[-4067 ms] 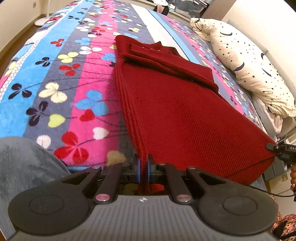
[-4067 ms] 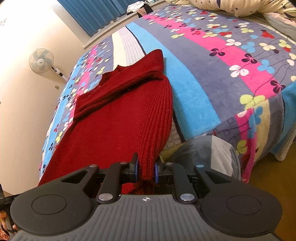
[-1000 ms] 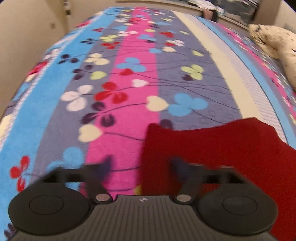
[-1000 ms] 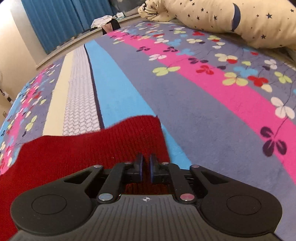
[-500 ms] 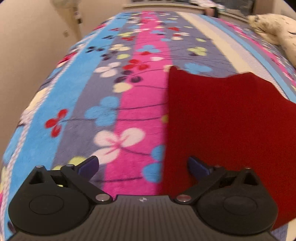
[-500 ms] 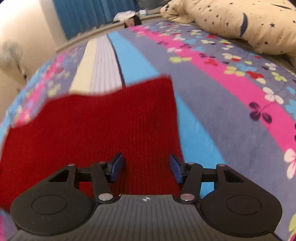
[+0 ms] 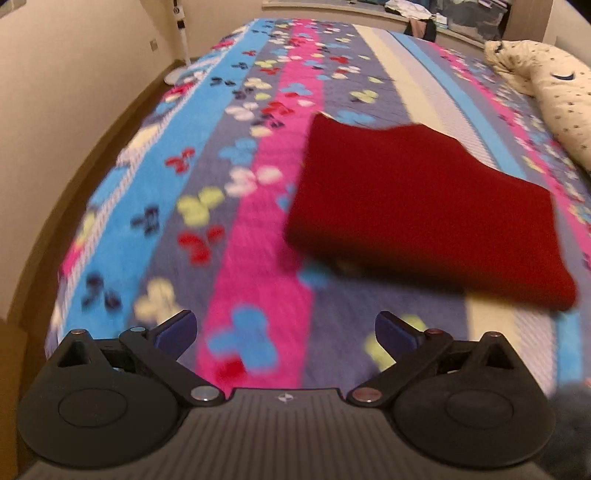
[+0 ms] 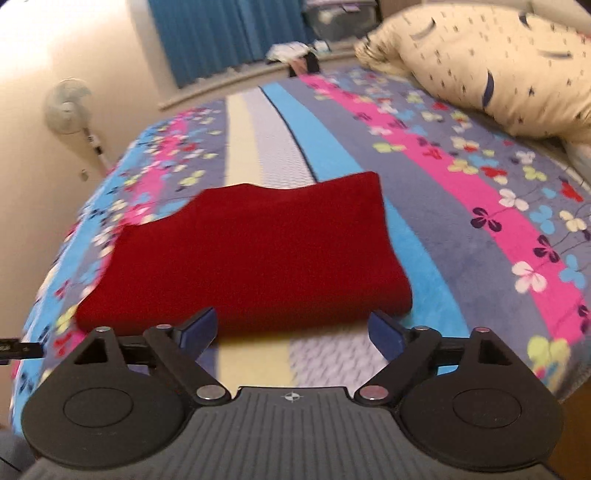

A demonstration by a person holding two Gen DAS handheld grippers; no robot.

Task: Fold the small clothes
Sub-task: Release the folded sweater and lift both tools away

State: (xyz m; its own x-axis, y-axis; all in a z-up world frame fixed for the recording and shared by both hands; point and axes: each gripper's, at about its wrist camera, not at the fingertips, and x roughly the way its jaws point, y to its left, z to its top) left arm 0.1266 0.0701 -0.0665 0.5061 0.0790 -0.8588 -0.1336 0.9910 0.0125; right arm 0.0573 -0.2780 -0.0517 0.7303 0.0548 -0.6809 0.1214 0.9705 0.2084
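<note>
- Dark red knitted sweater (image 7: 417,199) lies folded into a flat, roughly rectangular block on the striped fleece blanket with clover-flower print (image 7: 240,155) that covers the bed.
- Left wrist view: sweater sits ahead and to the right of the left gripper (image 7: 284,330), apart from it. Bare blanket between fingertips and the near folded edge.
- Left gripper: blue-padded fingers (image 7: 177,328) spread wide, nothing between them. They sit over the pink and grey stripes.
- Right wrist view: same sweater (image 8: 258,251) is straight ahead of the right gripper (image 8: 291,328), near edge just beyond the fingertips. Contact: cannot tell, the left finger tip overlaps the edge in the picture.
- Right gripper: fingers (image 8: 384,330) also spread wide, holding nothing. Cream and pale grey stripe shows between them.
- Far edge of the sweater is wavy, not straight. Right-hand side edge is a rounded fold.
- Cream pillow with dark star and moon print (image 8: 498,62) lies on the far right of the bed, well apart from the sweater; it shows in the left view too (image 7: 554,96).
- White standing fan (image 8: 70,103) by the wall left of the bed; blue curtain (image 8: 221,33) behind the far end.
- Both views motion-blurred, knit detail not readable.
</note>
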